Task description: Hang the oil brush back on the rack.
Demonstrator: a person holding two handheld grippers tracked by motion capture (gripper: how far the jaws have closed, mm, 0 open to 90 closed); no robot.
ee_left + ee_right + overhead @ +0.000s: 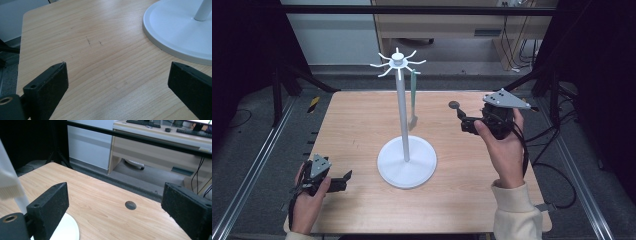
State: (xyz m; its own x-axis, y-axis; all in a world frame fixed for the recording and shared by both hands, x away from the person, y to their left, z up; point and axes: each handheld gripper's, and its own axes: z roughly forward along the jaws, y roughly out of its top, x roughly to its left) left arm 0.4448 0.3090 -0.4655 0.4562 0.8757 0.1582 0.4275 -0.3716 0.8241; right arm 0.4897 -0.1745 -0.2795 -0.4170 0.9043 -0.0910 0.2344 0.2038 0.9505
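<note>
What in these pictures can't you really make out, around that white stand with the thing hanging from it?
- Hanging utensil: too small in the high view to tell what kind it is.
- White stand: in the left gripper view the top edge cuts off all but its base; in the right gripper view it is a blurred strip at the left edge.
- Dark round spot on the table: too small to say whether hole or cap.
</note>
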